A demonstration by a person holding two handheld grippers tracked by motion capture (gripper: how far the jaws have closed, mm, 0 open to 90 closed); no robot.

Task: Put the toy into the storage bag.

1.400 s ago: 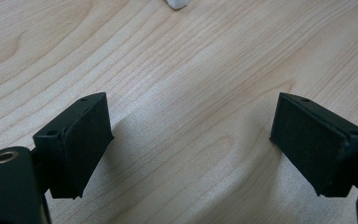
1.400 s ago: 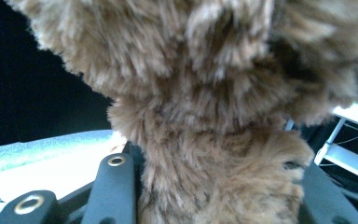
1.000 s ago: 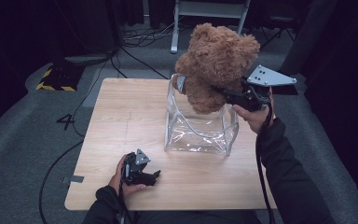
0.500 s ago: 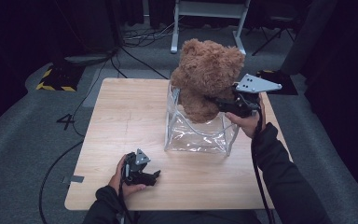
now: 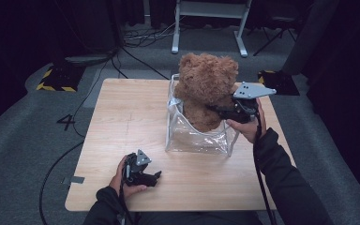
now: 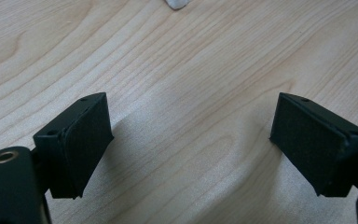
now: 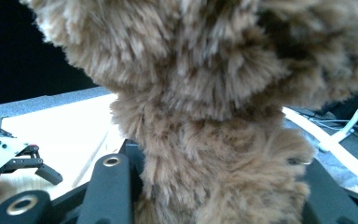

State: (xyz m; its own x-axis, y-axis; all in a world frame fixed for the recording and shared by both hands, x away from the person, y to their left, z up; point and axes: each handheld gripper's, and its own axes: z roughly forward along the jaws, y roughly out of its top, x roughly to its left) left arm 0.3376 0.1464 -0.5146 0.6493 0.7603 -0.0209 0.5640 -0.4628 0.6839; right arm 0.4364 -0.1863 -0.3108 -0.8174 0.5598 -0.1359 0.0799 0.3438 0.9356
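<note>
A: Progress of the bagging. The brown teddy bear (image 5: 207, 89) stands with its lower body inside the clear plastic bag (image 5: 194, 136); head and shoulders rise above the bag's rim. The right gripper (image 5: 220, 110) meets the bear from the bag's right side.

B: Jaw state?

A: Closed on the bear. In the right gripper view the plush (image 7: 214, 154) is pinched between the two black jaws, fur bulging over them. The left gripper (image 5: 157, 177) rests on the wooden table (image 5: 122, 117) in front of the bag and to its left, well apart from it; the left gripper view shows its pads (image 6: 86, 140) spread wide over bare wood, holding nothing.

B: What is done, what is left?

A: Judged from this pose: the bear is partly in. Left to do, most likely, is to sink it to the bag's floor, release it, and perhaps close the opening, which stands open.

B: The bear's appearance?

A: Shaggy mid-brown pile, rounded head, soft enough to deform under the grip. It stands roughly upright, leaning slightly away from the gripper. Its face cannot be made out.
</note>
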